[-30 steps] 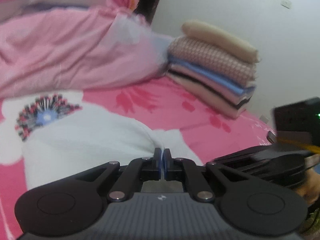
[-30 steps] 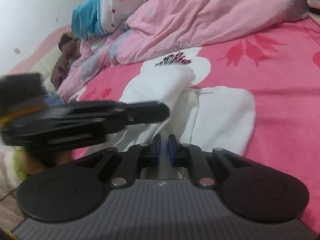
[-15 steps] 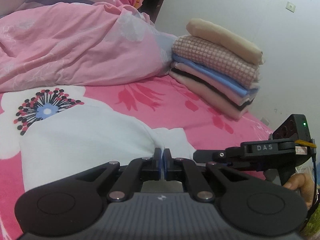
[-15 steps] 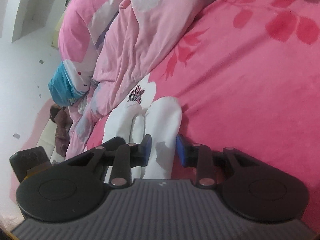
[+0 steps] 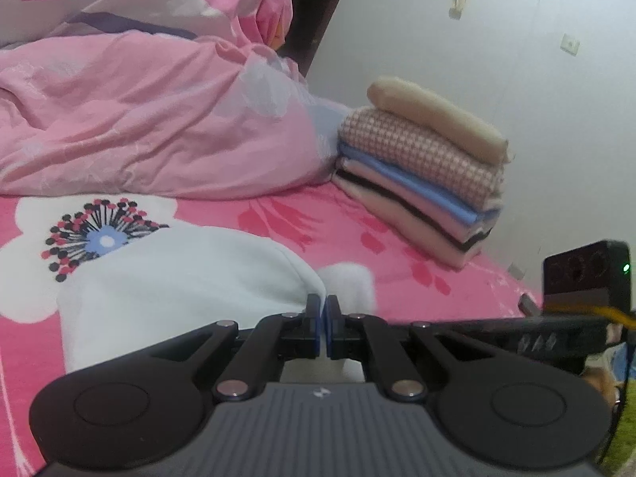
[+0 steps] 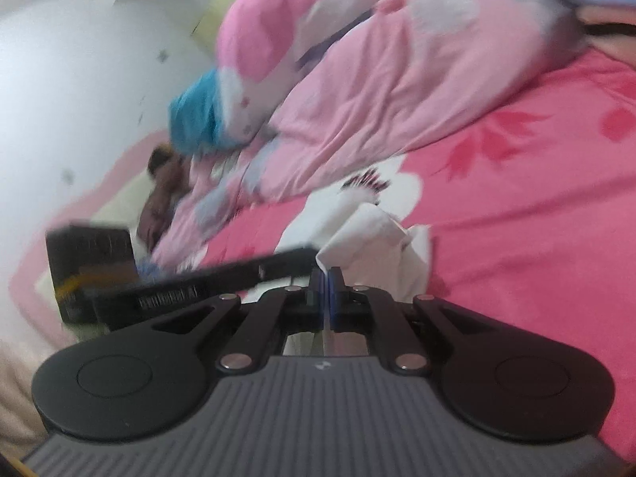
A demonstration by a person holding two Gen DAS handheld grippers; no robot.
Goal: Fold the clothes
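Left gripper point(image 5: 322, 306): jaws pressed together low in the frame's centre, pinching a fold of the white garment point(image 5: 179, 278); the pinched edge itself is hidden between the pads.
Right gripper point(image 6: 326, 278): jaws have just been closing and now meet on a thin white edge of the same garment — the view is smeared with motion blur, so the cloth's outline is hard to read.
White garment: lies bunched on the pink floral bedsheet point(image 5: 278, 214), centre-left in the left wrist view; its near part is covered by the gripper body.
Folded stack point(image 5: 421, 183): right of centre against the wall, beige roll on top.
Pink duvet point(image 5: 151, 119): heaped across the upper left, cut off by the frame edge.
Blue cloth point(image 6: 198, 119): upper left in the right wrist view — too blurred to identify.
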